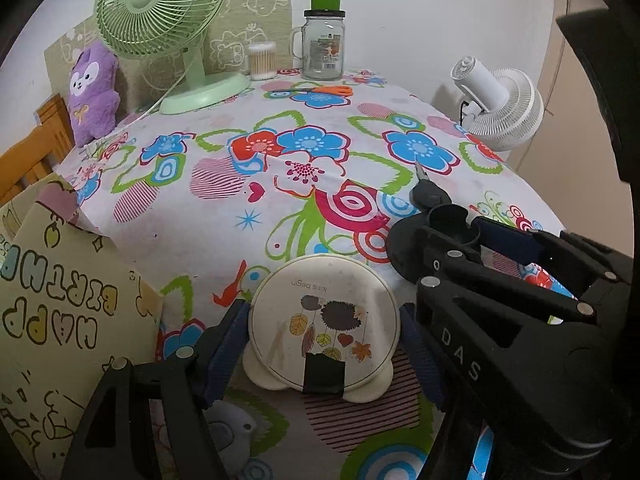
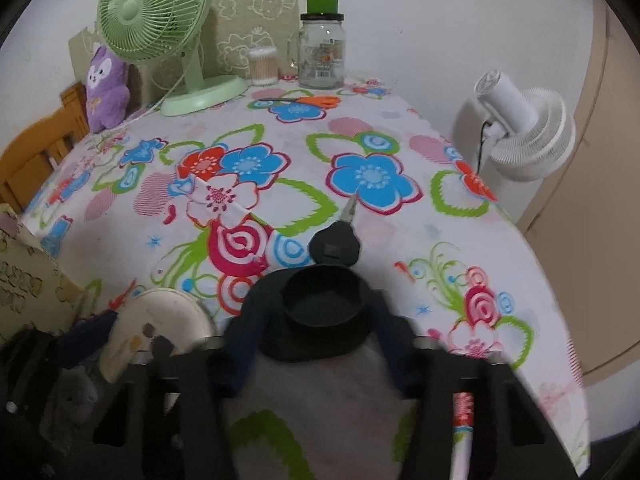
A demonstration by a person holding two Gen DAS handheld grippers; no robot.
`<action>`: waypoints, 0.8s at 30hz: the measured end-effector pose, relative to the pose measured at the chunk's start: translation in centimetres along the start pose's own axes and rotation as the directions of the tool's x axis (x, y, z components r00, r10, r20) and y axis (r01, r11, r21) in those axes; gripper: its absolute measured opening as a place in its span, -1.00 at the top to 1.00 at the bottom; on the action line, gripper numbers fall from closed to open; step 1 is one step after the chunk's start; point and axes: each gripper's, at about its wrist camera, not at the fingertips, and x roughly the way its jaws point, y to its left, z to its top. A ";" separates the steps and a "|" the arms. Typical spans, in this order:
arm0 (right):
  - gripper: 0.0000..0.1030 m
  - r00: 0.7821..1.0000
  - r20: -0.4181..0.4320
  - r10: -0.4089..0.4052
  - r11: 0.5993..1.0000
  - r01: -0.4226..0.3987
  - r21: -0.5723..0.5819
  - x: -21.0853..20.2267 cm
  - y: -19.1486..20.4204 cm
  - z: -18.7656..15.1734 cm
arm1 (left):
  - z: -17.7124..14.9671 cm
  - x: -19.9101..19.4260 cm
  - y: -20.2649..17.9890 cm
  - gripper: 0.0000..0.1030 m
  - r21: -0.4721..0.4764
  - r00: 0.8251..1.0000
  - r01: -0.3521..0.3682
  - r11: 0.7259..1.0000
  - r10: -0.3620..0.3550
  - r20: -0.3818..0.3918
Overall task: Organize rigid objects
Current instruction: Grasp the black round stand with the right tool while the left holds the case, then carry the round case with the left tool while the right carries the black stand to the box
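A cream round box with a hedgehog and leaf picture lies on the flowered tablecloth. My left gripper has a finger on each side of it and looks shut on it. It also shows at the lower left of the right wrist view. My right gripper is shut on a black round cap, also seen in the left wrist view. A black-headed key lies just beyond the cap.
At the back stand a green desk fan, a cotton swab tub, a glass jar with a green lid and orange scissors. A white fan stands at the right edge, a purple plush at the left.
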 end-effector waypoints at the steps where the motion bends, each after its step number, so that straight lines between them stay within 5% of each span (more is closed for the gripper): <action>1: 0.13 1.000 -0.001 0.001 1.000 -0.001 -0.007 -0.1 0.0 0.0 | 0.0 -0.1 -0.1 -0.49 0.003 1.000 0.002 1.000 -0.002 0.000; 24: 0.14 1.000 0.003 0.009 0.996 -0.010 0.085 -5.0 -0.5 -3.2 | -2.3 -4.1 -1.6 -0.49 0.061 0.999 0.017 0.998 -0.019 0.035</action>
